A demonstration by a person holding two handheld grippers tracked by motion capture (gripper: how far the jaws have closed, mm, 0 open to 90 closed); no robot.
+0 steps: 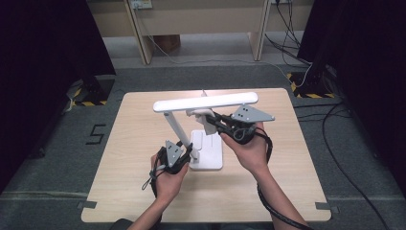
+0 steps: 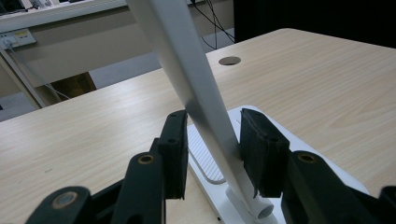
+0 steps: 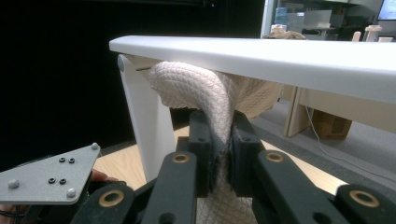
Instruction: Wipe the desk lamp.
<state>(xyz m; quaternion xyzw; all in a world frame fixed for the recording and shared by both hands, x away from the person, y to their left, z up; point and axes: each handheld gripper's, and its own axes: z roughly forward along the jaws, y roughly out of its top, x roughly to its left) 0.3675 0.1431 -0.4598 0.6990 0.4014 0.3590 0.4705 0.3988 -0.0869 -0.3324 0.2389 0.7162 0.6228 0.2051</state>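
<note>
Left hand-held gripper [image 2: 212,154] clamps the white lamp's [image 1: 203,102] slanted stem just above its base on the counter [image 1: 134,143]. Right hand-held gripper [image 3: 219,140] pinches a cream cloth [image 3: 205,93], pressing it under the lamp head.

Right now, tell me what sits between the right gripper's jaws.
In the right gripper view, a folded cream cloth is pinched between the right gripper jaws, pressed up against the underside of the white lamp head.

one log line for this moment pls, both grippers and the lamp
left gripper: shut on lamp arm | right gripper: shut on cloth, pressed under lamp head | lamp base: on table
</note>
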